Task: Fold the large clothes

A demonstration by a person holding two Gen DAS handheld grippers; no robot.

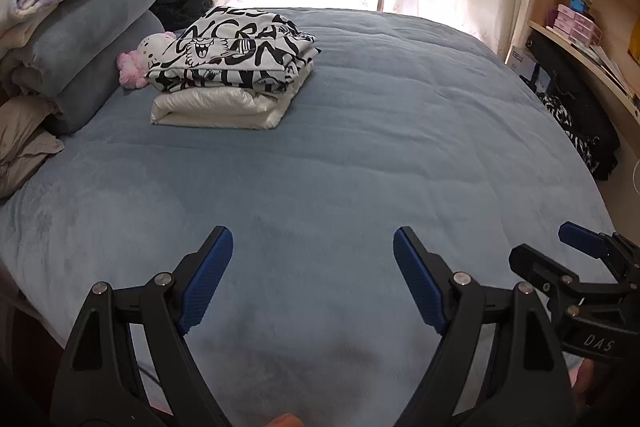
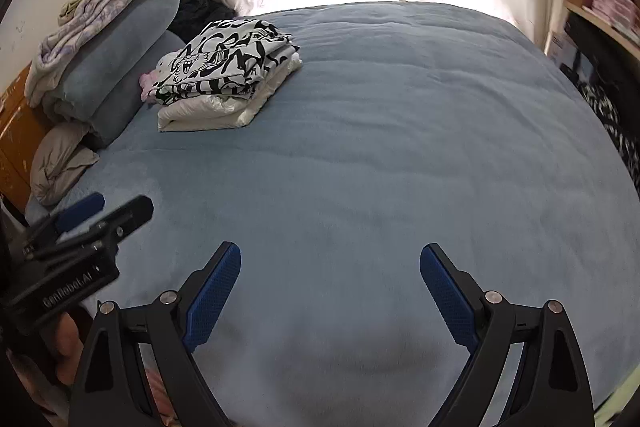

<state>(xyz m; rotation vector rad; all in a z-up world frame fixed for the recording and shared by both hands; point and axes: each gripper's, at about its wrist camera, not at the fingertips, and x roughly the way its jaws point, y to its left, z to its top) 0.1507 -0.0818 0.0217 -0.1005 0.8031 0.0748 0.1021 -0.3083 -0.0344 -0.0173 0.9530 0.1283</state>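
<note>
Blue bed cover bare in front of me | both hand-held grippers, left and right, spread wide, holding nothing | folded clothes stacked far-left by the pillows, guessing to keep folding room clear | only the left view shows the shelves properly, right's blurry
</note>
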